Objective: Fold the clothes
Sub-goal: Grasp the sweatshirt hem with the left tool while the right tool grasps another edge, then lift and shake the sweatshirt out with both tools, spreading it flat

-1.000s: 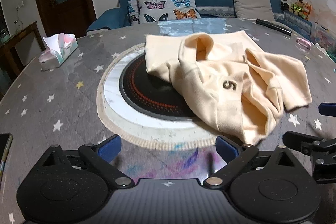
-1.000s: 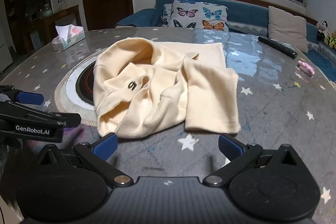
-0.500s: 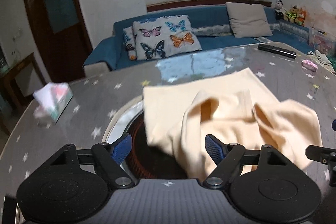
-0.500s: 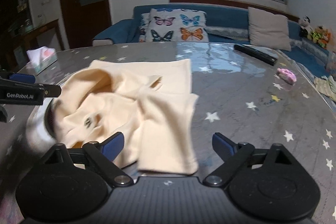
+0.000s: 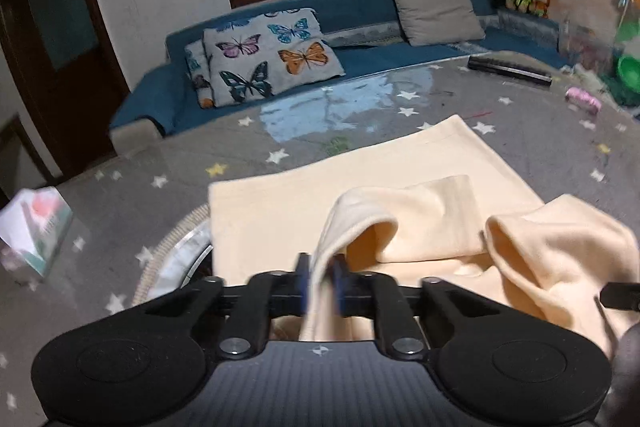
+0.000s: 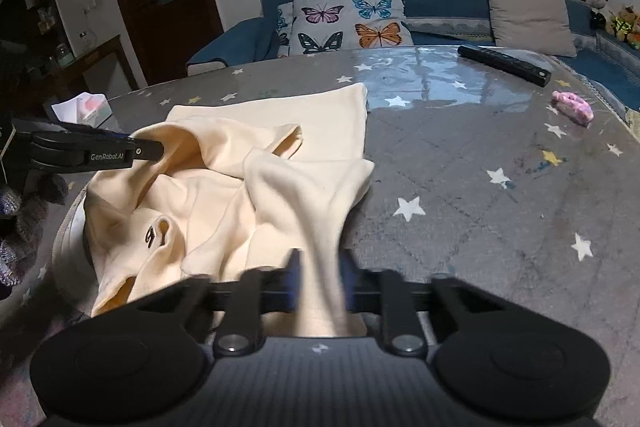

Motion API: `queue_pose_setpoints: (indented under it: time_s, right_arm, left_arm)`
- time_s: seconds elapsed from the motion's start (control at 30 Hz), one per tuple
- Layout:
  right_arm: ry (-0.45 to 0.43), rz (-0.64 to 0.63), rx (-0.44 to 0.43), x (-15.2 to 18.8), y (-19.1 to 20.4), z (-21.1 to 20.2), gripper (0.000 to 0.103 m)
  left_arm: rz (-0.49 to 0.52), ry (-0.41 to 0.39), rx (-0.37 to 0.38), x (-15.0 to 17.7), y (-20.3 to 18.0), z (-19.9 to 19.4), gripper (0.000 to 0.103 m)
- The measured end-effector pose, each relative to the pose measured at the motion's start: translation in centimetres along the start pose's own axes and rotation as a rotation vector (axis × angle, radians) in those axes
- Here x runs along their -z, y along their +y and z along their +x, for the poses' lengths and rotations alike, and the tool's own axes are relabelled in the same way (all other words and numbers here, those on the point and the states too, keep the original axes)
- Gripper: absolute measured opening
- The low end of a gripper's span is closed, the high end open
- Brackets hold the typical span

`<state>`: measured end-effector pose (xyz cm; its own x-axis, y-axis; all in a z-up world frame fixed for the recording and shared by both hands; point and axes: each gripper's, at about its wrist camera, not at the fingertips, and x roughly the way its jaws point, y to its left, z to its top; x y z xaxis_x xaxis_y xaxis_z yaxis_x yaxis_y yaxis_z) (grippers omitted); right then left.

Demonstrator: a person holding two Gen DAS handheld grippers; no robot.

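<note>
A cream garment (image 5: 420, 211) with a small dark "5" mark (image 6: 150, 237) lies crumpled on the round star-patterned table (image 6: 500, 211). My left gripper (image 5: 320, 285) is shut on a raised fold of the garment near its left side. My right gripper (image 6: 320, 285) is shut on a fold at the garment's right near edge, and the cloth runs up between its blue pads. The left gripper also shows from the side in the right wrist view (image 6: 156, 149), over the garment's left part.
A tissue box (image 5: 34, 231) stands at the table's left. A black remote (image 6: 504, 63) and a pink object (image 6: 572, 106) lie at the far right. A round turntable's pale rim (image 5: 168, 259) sits under the garment. A blue sofa (image 5: 360, 27) is behind the table.
Both grippers moved forward onto the garment and closed on folds of it. They were open and short of the cloth before. The cloth is now lifted at both grips.
</note>
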<state>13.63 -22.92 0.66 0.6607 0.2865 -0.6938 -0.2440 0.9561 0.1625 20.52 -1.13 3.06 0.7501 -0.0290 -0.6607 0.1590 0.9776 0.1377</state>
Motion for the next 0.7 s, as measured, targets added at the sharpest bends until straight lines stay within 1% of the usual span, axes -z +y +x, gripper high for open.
queue_pose_setpoints:
  time_s: [0.03, 0.13, 0.3, 0.4, 0.53, 0.6, 0.63, 0.67, 0.7]
  right_arm:
    - [-0.006, -0.004, 0.0, 0.0, -0.1, -0.3, 0.005]
    - [-0.027, -0.018, 0.01, -0.2, -0.3, -1.4, 0.004]
    - [-0.075, -0.057, 0.086, -0.6, -1.8, -4.7, 0.004]
    - [-0.082, -0.07, 0.145, -0.7, -3.1, -6.0, 0.004]
    - [-0.069, -0.068, 0.224, -0.5, -4.9, -6.6, 0.005]
    - [-0.063, -0.067, 0.264, -0.5, -5.8, -6.8, 0.006]
    - [-0.059, -0.066, 0.284, -0.4, -6.3, -6.9, 0.013]
    - [-0.056, -0.066, 0.304, -0.4, -6.7, -7.1, 0.018]
    - [-0.053, -0.065, 0.324, -0.3, -7.2, -7.2, 0.02]
  left_arm:
    - [-0.003, -0.001, 0.006, 0.1, 0.1, 0.1, 0.004]
    - [-0.047, -0.031, -0.016, 0.6, 1.1, -1.4, 0.003]
    - [-0.151, -0.058, -0.06, 2.2, 4.2, -4.8, 0.003]
    - [-0.218, -0.047, -0.082, 4.0, 6.4, -6.9, 0.003]
    - [-0.302, 0.015, -0.075, 7.2, 9.1, -8.7, 0.003]
    - [-0.313, 0.053, -0.06, 8.7, 9.5, -8.9, 0.003]
    - [-0.306, 0.067, -0.066, 9.3, 9.5, -8.9, 0.006]
    - [-0.299, 0.081, -0.072, 9.8, 9.4, -8.9, 0.01]
    - [-0.293, 0.093, -0.076, 10.4, 9.4, -9.0, 0.011]
